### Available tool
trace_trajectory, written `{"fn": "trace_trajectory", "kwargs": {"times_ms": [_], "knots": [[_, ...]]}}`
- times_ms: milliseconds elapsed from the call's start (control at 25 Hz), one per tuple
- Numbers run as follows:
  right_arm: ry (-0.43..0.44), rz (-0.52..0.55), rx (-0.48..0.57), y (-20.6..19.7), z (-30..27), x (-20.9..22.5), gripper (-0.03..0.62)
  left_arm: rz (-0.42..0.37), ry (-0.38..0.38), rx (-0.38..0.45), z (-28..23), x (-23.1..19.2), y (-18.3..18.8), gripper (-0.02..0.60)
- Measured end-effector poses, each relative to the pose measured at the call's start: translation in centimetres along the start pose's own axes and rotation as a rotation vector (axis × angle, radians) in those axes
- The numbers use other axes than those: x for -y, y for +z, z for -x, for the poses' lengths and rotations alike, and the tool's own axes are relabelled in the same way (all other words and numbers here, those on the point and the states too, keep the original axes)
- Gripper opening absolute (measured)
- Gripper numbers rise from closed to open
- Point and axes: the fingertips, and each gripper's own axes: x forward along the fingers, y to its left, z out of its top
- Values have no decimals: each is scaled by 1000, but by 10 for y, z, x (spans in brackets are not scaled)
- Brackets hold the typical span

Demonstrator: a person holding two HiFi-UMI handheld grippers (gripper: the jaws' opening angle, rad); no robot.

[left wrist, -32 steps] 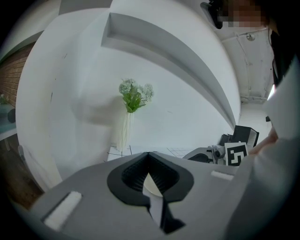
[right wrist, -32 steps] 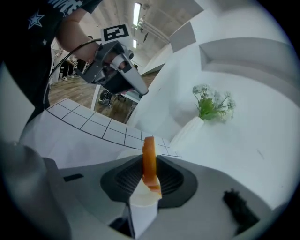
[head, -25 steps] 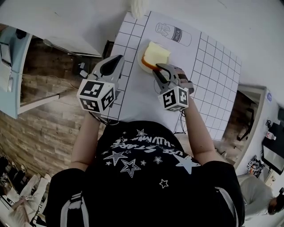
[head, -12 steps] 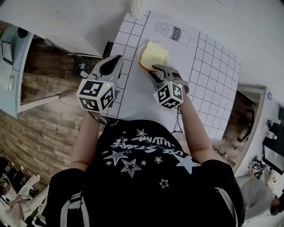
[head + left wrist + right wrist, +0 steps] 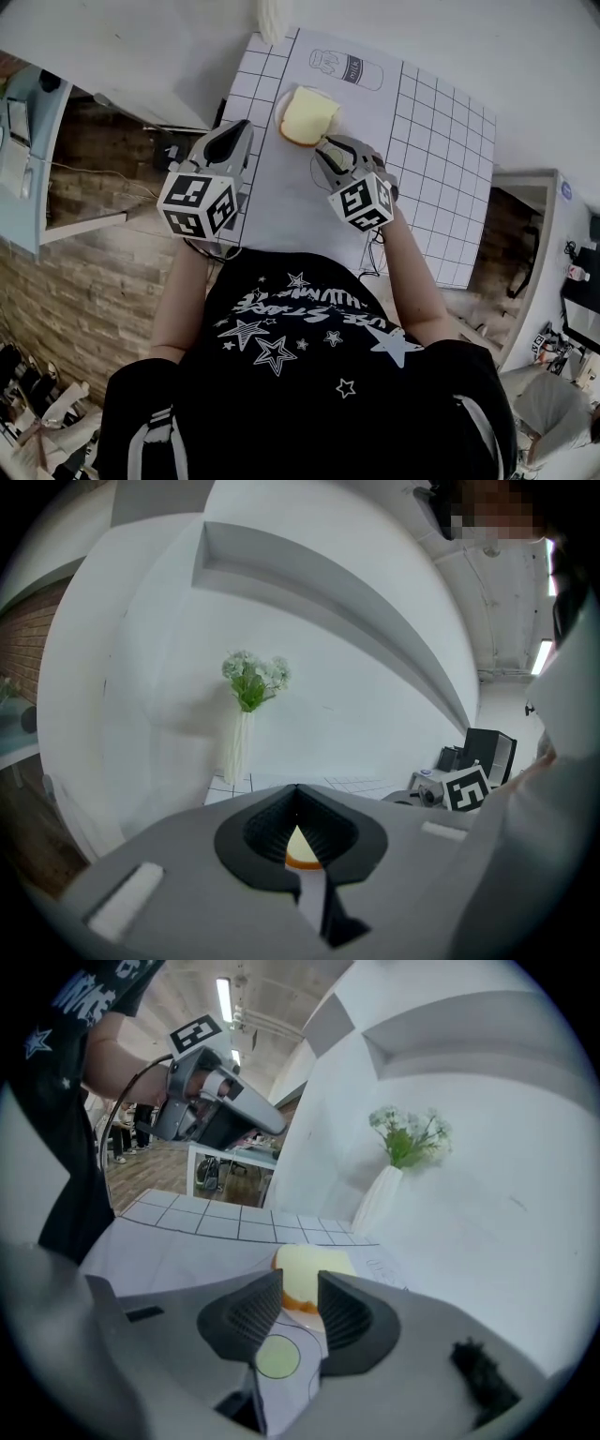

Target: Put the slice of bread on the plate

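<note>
A pale slice of bread (image 5: 307, 114) with an orange-brown crust lies flat on a small white plate (image 5: 279, 120) near the far left of the gridded mat. My right gripper (image 5: 329, 150) hangs just short of it on the near side, open, with nothing between its jaws. In the right gripper view the bread (image 5: 314, 1265) shows beyond the parted right gripper (image 5: 300, 1285). My left gripper (image 5: 237, 129) hovers left of the plate over the mat's edge, shut and empty. In the left gripper view a sliver of bread (image 5: 298, 847) shows through the hollow of the closed left gripper (image 5: 297, 792).
A white vase with green sprigs (image 5: 384, 1194) stands behind the plate at the wall, and the vase (image 5: 240, 735) is also in the left gripper view. The mat (image 5: 441, 141) carries a milk drawing (image 5: 347, 67) and a printed green circle (image 5: 277, 1357). The table's left edge drops to a wooden floor (image 5: 94, 262).
The right gripper's jaws have drawn back from the bread's near edge toward the person, leaving the slice on the plate. The left gripper has shifted slightly.
</note>
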Motion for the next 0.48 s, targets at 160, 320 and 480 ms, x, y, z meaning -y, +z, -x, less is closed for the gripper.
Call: {"fn": "trace_trajectory", "kwargs": {"times_ms": [160, 320, 480], "knots": [[-58, -25, 41, 5, 35, 14, 123, -25, -10, 21, 3, 25, 7, 9], [-113, -44, 120, 17, 75, 26, 120, -52, -29, 42, 6, 54, 11, 9], [-114, -64, 172, 15, 116, 24, 88, -69, -42, 44, 8, 88, 11, 9]]}}
